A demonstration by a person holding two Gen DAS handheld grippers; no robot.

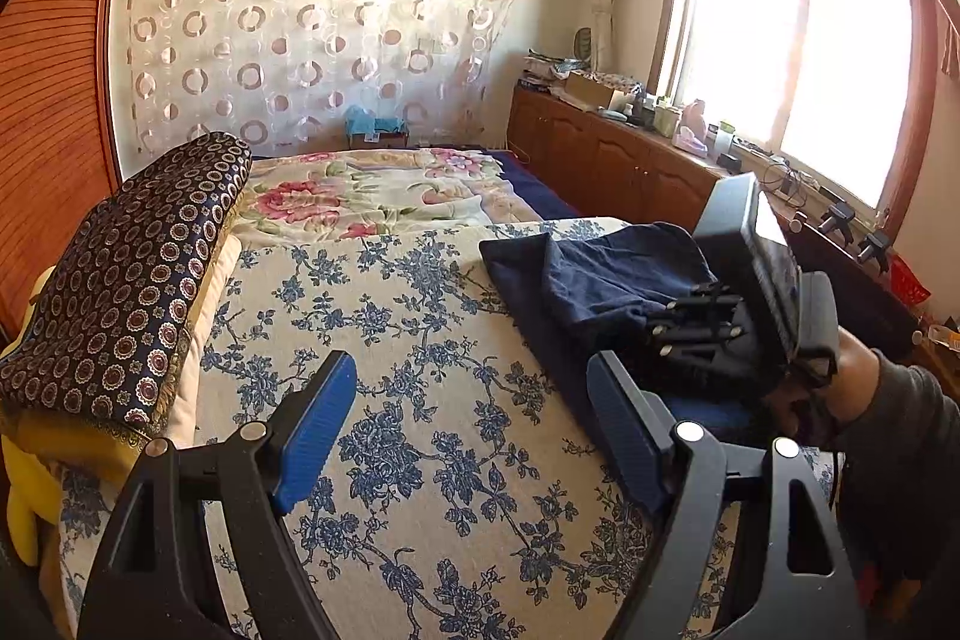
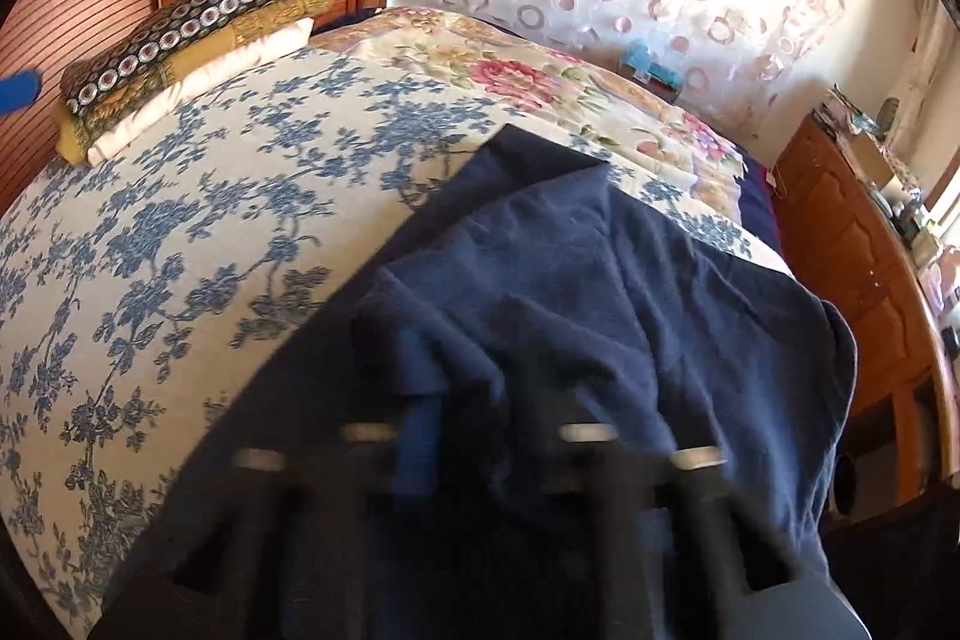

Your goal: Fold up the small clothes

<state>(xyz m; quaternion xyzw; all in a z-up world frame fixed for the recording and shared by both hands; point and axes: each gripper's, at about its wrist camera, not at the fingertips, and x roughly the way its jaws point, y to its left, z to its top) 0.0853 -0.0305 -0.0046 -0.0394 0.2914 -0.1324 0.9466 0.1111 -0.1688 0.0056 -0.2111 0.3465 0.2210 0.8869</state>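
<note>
A navy blue garment [image 1: 606, 274] lies on the blue-flowered bedspread [image 1: 420, 400], at the right of the left wrist view. My left gripper [image 1: 471, 394] is open and empty above the bedspread, left of the garment. My right gripper [image 1: 690, 325] is at the garment's near edge, held by a hand. In the right wrist view the garment [image 2: 570, 280] drapes over the blurred right gripper [image 2: 480, 436]; one blue finger [image 2: 420, 454] shows under the cloth. The gripper seems shut on the cloth, lifting a fold.
A patterned folded quilt stack [image 1: 120, 280] sits at the bed's left edge by a wooden wardrobe [image 1: 42, 130]. A pink floral quilt [image 1: 372, 196] lies farther back. Wooden cabinets [image 1: 612, 160] with clutter run under the window on the right.
</note>
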